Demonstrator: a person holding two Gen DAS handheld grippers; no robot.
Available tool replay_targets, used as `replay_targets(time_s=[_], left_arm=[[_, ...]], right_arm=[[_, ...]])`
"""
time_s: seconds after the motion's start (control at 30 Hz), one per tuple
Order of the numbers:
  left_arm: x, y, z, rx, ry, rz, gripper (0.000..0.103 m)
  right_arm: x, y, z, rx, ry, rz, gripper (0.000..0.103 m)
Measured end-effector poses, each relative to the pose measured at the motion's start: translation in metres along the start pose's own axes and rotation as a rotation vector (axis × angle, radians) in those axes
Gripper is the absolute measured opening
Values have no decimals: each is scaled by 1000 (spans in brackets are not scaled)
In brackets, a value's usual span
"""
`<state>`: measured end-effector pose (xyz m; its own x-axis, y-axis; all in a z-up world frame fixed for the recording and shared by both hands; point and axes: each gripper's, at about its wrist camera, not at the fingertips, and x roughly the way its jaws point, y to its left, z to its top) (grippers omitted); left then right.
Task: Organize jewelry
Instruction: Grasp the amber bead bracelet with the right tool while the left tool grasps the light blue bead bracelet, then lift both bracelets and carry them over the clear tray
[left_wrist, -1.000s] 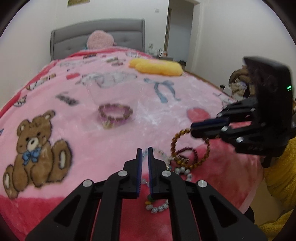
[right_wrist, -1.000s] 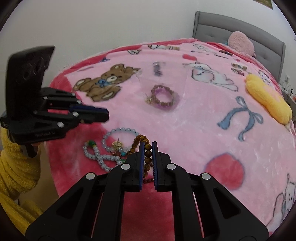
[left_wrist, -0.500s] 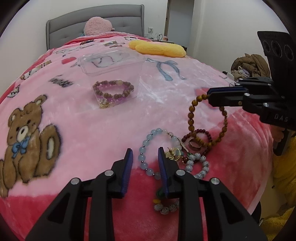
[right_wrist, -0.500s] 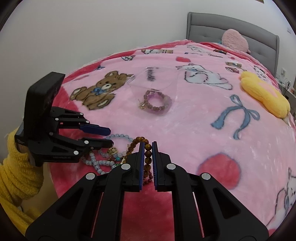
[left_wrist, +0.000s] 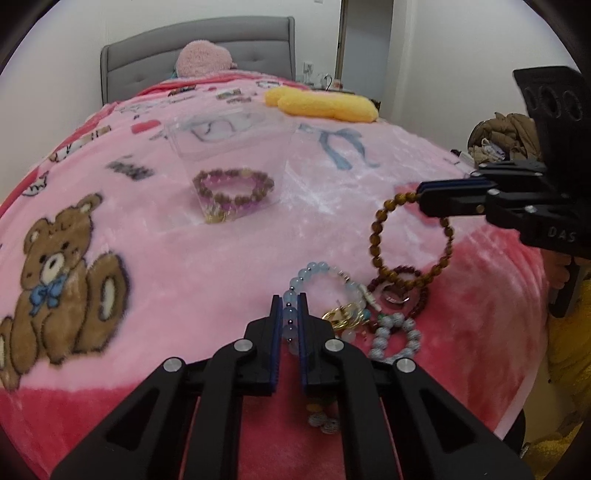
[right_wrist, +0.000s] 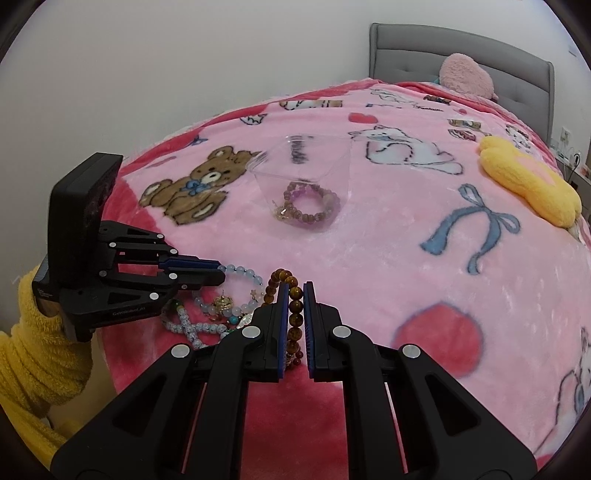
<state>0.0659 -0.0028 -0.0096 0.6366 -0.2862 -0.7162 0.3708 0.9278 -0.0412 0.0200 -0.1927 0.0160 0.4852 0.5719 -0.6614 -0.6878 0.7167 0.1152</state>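
Left gripper (left_wrist: 288, 314): jaws closed on the near arc of the pale blue bead bracelet (left_wrist: 325, 273), whose beads show in the narrow gap between the two blue-padded fingers; the rest of this bracelet lies on the blanket ahead of the jaws. Right gripper (right_wrist: 295, 310): jaws closed on the brown bead bracelet (right_wrist: 291, 295), pinched at its top. In the left wrist view that brown loop (left_wrist: 410, 240) hangs from the jaws, its lower arc at the jewelry pile; whether it touches the pile cannot be told.

Jewelry pile (left_wrist: 384, 310), just beside the left jaws and below the right ones: a dark red bead bracelet (left_wrist: 419, 291), a gold piece (left_wrist: 343, 317) and a white speckled bead strand (left_wrist: 395, 336), overlapping near the red foot edge of the bed.

Farther up the bed, well apart from both grippers, a clear plastic container (left_wrist: 229, 147) stands open on the pink blanket (left_wrist: 147, 236). Inside it lies a purple and brown bead bracelet (left_wrist: 236, 190) with a small gold item at its near side.

Surroundings: teddy bear print (left_wrist: 59, 273) left of the container, yellow plush cushion (left_wrist: 325, 103) and pink plush pillow (left_wrist: 203, 62) toward the grey headboard (left_wrist: 147, 51).
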Motion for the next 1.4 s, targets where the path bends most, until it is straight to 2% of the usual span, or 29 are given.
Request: replay_targets(time_s=[0.3, 0.6, 1.07, 1.4], left_arm=[[-35, -17, 14, 45, -101, -44, 8], [-59, -25, 29, 67, -173, -46, 8], [-71, 7, 68, -39, -255, -48, 8], [-69, 28, 111, -101, -306, -31, 8]], right_arm=[[-13, 5, 6, 0, -33, 13, 8], [-30, 15, 19, -14, -91, 2, 8], [-29, 9, 59, 43, -145, 12, 8], [-10, -7, 103, 83, -193, -39, 8]])
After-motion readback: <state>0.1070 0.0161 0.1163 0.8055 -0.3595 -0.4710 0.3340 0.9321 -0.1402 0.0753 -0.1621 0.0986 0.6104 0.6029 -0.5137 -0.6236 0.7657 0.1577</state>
